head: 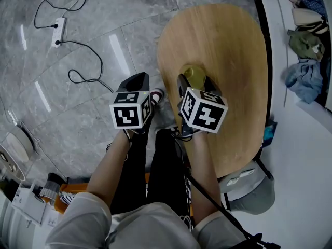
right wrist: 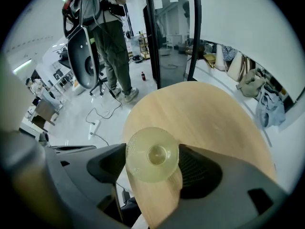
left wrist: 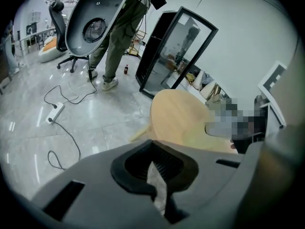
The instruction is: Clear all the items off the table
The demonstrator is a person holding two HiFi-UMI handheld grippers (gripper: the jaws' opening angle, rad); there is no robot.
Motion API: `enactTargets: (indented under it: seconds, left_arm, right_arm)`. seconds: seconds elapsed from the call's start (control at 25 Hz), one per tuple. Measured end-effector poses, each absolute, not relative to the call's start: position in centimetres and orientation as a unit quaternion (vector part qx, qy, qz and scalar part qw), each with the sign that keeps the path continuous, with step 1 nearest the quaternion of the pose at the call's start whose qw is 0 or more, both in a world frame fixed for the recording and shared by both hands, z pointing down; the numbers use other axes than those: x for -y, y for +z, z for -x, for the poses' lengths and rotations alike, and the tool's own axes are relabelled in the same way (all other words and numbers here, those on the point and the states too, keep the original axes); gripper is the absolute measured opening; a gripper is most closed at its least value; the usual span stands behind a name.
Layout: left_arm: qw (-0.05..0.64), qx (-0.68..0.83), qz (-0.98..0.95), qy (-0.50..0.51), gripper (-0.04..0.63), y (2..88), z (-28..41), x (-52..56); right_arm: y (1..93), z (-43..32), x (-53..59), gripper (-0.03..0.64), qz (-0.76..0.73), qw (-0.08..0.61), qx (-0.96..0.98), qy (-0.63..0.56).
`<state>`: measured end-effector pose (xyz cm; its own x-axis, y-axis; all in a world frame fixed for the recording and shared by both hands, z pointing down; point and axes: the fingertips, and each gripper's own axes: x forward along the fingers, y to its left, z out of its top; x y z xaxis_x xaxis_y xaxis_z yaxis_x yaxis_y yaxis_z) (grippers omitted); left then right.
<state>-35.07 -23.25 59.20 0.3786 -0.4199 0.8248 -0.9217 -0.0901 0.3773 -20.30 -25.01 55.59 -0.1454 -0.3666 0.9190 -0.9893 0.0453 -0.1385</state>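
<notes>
The oval wooden table (head: 228,40) has a bare top. My right gripper (head: 191,81) hangs over its near left part and is shut on a yellow-green glass cup (head: 195,75). In the right gripper view the cup (right wrist: 151,154) shows its round base between the jaws of that gripper (right wrist: 153,160). My left gripper (head: 136,81) is over the grey floor, left of the table. Seen in the left gripper view, this gripper (left wrist: 155,170) is shut on a pale crumpled tissue (left wrist: 157,185), and the table (left wrist: 181,113) lies ahead to the right.
A power strip (head: 58,31) with black cable lies on the floor at the far left. Bags and clothes (head: 306,45) line the white ledge on the right. A grey bag (head: 249,188) sits by the table's near end. A person (right wrist: 112,32) stands beyond, near a black-framed glass door (right wrist: 171,32).
</notes>
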Motion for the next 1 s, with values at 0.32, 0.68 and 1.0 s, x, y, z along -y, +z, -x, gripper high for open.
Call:
enactTargets:
  seconds: [0.32, 0.68, 1.0]
  left_arm:
    - [0.454, 0.473, -0.699, 0.285, 0.003, 59.3, 34.1, 23.4]
    - [0.425, 0.426, -0.735, 0.314, 0.003, 58.7, 29.0, 23.3]
    - [0.382, 0.339, -0.783, 0.355, 0.003, 57.6, 18.8, 20.5]
  right_arm:
    - [55.2, 18.7, 24.1, 0.348, -0.558, 0.343, 0.621, 0.431]
    - [54.2, 12.9, 21.5, 0.348, -0.608, 0.296, 0.582, 0.452]
    - [52.8, 3.7, 15.6, 0.348, -0.673, 0.236, 0.515, 0.476]
